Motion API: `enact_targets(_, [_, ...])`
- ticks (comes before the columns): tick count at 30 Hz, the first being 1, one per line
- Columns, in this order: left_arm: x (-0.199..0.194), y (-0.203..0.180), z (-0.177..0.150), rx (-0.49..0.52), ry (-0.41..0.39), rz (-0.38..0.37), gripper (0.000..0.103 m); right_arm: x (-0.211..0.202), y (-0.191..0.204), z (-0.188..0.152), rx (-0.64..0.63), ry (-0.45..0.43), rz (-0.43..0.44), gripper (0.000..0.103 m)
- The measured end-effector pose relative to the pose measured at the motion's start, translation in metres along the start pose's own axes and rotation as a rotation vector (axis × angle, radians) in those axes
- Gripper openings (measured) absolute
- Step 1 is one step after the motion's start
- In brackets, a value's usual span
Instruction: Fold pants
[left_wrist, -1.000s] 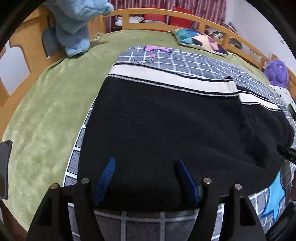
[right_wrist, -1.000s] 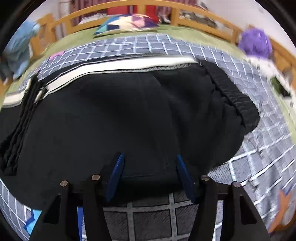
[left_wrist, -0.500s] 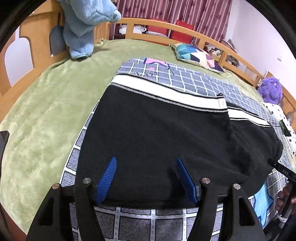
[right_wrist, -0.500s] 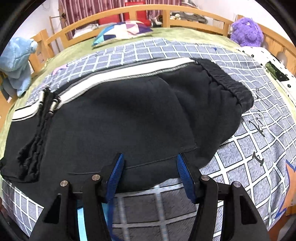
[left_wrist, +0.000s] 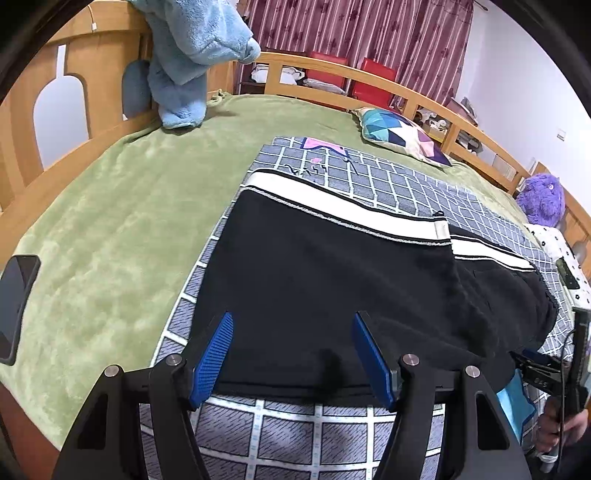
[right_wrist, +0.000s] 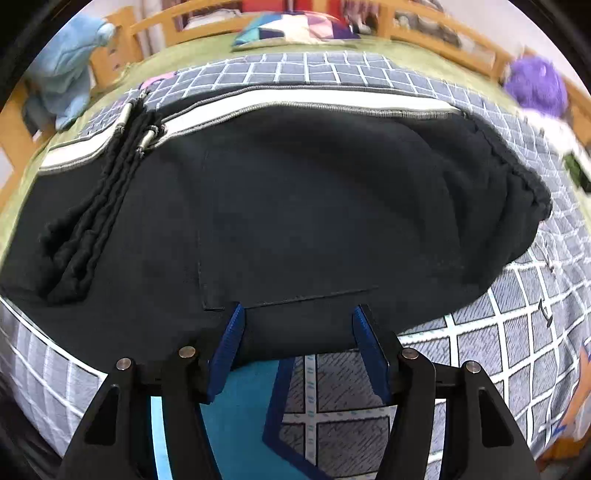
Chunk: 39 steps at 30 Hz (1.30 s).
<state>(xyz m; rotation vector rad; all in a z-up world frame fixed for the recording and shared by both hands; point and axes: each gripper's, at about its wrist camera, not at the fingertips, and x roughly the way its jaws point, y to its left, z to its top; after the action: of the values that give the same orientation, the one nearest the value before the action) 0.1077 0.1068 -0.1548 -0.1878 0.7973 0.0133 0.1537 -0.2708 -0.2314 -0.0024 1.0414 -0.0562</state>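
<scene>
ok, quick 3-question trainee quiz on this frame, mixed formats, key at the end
1. True or false: the black pants lie directly on the green blanket.
2. Multiple choice: the dark phone lies on a) the pants, b) the green blanket, c) the patterned cushion.
3. Fill in: the pants' side stripe is ___.

Key: 1 false, they lie on the grey grid-pattern cover. 2 b. 3 white.
</scene>
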Motion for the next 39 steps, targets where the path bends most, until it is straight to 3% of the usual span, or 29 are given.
enact_targets(3, [-0.003,0.003,0.000,-0.021,-0.010,0.006,0.065,-0.013,-0.007,0.001,0.032,-0.020,0.024,0.059])
enact_targets(6, [-0.004,0.004,-0.001,-0.034,-0.014,-0.012,0.065,-0.035,-0.015,0.000,0.099,-0.124,0.074,0.058])
enact_targets(9, [-0.001,-0.003,-0.001,-0.020,-0.010,-0.015,0.065,-0.043,0.005,0.000,0.045,-0.187,0.160,0.058])
enact_targets(12, [0.004,-0.014,-0.001,-0.013,0.000,-0.040,0.065,-0.027,0.040,-0.008,-0.045,-0.122,0.191,0.057])
enact_targets(13, [0.005,-0.018,-0.001,-0.004,0.004,-0.049,0.065,-0.016,0.053,-0.012,-0.088,-0.088,0.124,0.057])
enact_targets(15, [0.006,-0.031,-0.003,0.027,0.005,-0.060,0.065,-0.016,0.059,-0.017,-0.109,-0.123,0.084,0.057])
enact_targets(17, [0.005,-0.042,-0.005,0.069,-0.005,-0.054,0.065,-0.022,0.052,-0.010,-0.092,-0.115,0.130,0.057])
enact_targets(19, [0.005,-0.052,-0.008,0.104,-0.015,-0.048,0.065,-0.034,0.029,-0.004,0.020,-0.154,0.214,0.057])
enact_targets(21, [0.009,-0.059,-0.009,0.128,-0.004,-0.050,0.065,-0.038,0.013,-0.002,0.094,-0.180,0.187,0.057])
enact_targets(23, [0.016,-0.064,-0.012,0.148,0.026,-0.045,0.065,-0.023,0.006,-0.002,0.098,-0.108,0.094,0.057])
enact_targets(25, [0.025,-0.067,-0.014,0.158,0.061,-0.036,0.065,-0.001,0.005,-0.005,0.089,-0.010,0.091,0.057])
enact_targets(26, [0.027,-0.067,-0.014,0.155,0.068,-0.034,0.065,-0.003,0.004,-0.007,0.080,-0.037,0.086,0.057])
enact_targets(29, [0.019,-0.062,-0.011,0.141,0.030,-0.021,0.065,-0.014,0.012,-0.002,0.020,-0.078,0.068,0.057])
enact_targets(33, [-0.001,-0.031,-0.001,0.043,-0.057,-0.012,0.065,-0.033,0.012,0.001,0.049,-0.137,0.129,0.057])
enact_targets(37, [-0.003,0.020,-0.003,-0.126,-0.013,-0.098,0.065,-0.042,0.011,0.010,0.087,-0.152,0.176,0.057])
enact_targets(39, [-0.003,0.039,-0.010,-0.157,0.000,-0.069,0.065,-0.044,0.012,0.013,0.095,-0.149,0.199,0.057])
